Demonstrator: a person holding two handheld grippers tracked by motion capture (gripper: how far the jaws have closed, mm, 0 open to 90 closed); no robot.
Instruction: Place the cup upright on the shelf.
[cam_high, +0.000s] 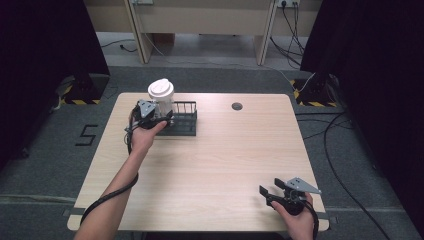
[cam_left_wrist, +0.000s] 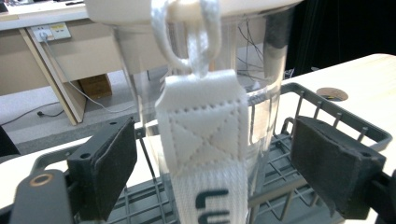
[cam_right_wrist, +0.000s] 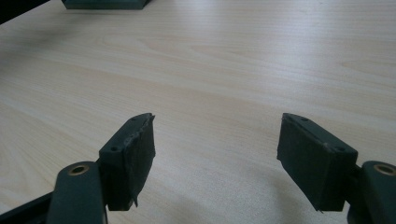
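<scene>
1. Nearest the person, the right gripper (cam_high: 274, 194) rests at the near right corner of the pale wood-grain table (cam_high: 225, 165), jaws spread wide with nothing between them; the right gripper view has bare tabletop ahead of its two black pads.
2. Farther out on the left, the left gripper (cam_high: 159, 120) is up against the clear plastic bottle with a white lid (cam_high: 161, 97), which stands upright at the left end of the dark wire rack (cam_high: 182, 120). Its jaws stand apart on either side of the bottle, and the pads do not appear to touch the wall.
3. The left gripper view adds what the high view cannot resolve: a white woven strap (cam_left_wrist: 203, 140) hangs from a loop under the lid, straight down the bottle's front between the pads.
4. Handling, as I judge it: the bottle looks empty, so light; the wall is stiff but smooth and may slip. The limp strap would swing. Better to clamp the body at mid-height, squarely, strap included or pushed aside.
</scene>
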